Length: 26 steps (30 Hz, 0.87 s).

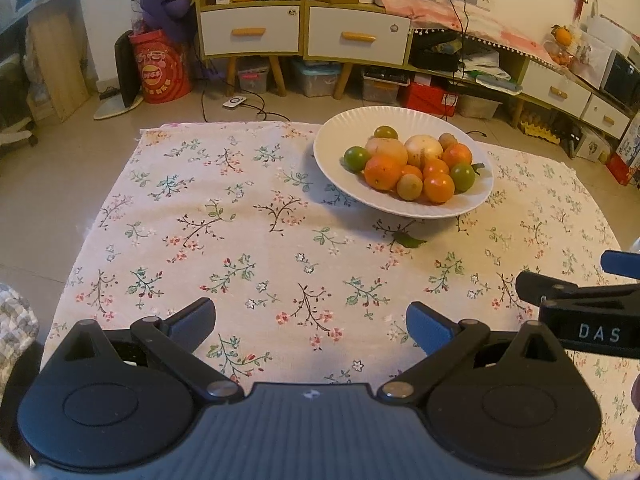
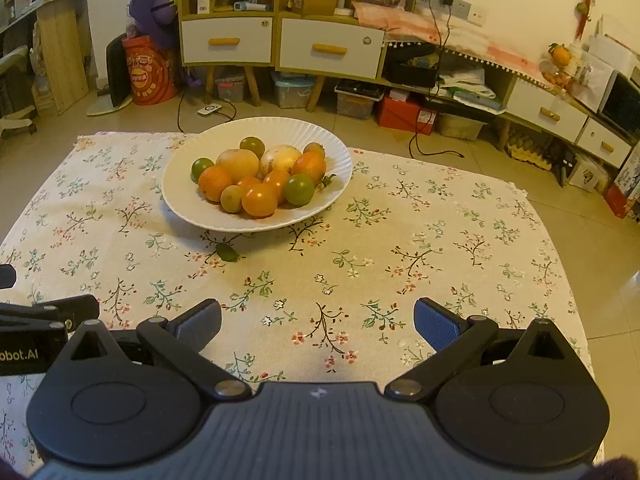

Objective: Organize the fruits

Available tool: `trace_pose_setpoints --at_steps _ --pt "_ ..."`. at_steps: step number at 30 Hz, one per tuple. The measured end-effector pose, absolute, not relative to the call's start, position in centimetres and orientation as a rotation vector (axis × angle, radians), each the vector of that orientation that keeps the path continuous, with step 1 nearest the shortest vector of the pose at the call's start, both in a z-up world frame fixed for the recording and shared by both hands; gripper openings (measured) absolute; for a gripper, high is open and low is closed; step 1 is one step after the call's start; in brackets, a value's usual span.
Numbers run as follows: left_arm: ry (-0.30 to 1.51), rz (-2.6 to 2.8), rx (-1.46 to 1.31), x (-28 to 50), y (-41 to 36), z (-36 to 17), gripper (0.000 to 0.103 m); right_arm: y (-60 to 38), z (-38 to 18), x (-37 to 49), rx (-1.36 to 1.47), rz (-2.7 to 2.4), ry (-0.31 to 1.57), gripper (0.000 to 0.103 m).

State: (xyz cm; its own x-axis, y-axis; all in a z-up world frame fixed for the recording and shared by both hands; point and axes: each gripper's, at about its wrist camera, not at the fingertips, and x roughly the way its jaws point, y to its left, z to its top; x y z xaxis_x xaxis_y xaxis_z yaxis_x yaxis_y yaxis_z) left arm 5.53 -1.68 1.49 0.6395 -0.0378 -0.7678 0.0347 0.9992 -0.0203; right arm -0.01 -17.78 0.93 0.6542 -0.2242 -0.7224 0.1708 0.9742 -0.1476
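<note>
A: Left wrist view has the white bowl [image 1: 403, 208] in the upper right of centre, heaped with fruit [image 1: 412, 164]. The left gripper [image 1: 310, 326] sits at the bottom of the frame, fingers spread wide, nothing but the flowered tablecloth [image 1: 240, 240] between them.

B: Same from the right wrist. There the bowl [image 2: 256, 222] is upper left of centre, and the right gripper [image 2: 318, 326] is just as wide apart and empty. Both hang near the front edge of the table, well apart from the bowl.

A: No loose fruit on the cloth that I can find. Only a small green leaf [image 1: 409, 241] lying just below the bowl's near rim.

B: So I'd judge either the gathering is finished or sorting out of the bowl has not begun. If a piece must come out, which one?

A: The front orange [image 2: 259, 199] or the green fruit [image 2: 299, 189] beside it. They sit on the near slope of the heap, touching neighbours, so come in from above with the fingers straddling one piece only.

B: And close gently; round skins slip, and a nudge could roll the small ones over the shallow rim.

A: The other gripper could steady the rim meanwhile.
</note>
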Motion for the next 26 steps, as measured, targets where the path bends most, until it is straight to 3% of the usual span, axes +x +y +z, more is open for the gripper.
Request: trace_pose_setpoints --at_steps 26 --pt "0.881 -0.048 0.021 5.49 -1.92 1.05 0.084 -17.78 0.38 0.05 -0.082 -0.224 0.841 0.103"
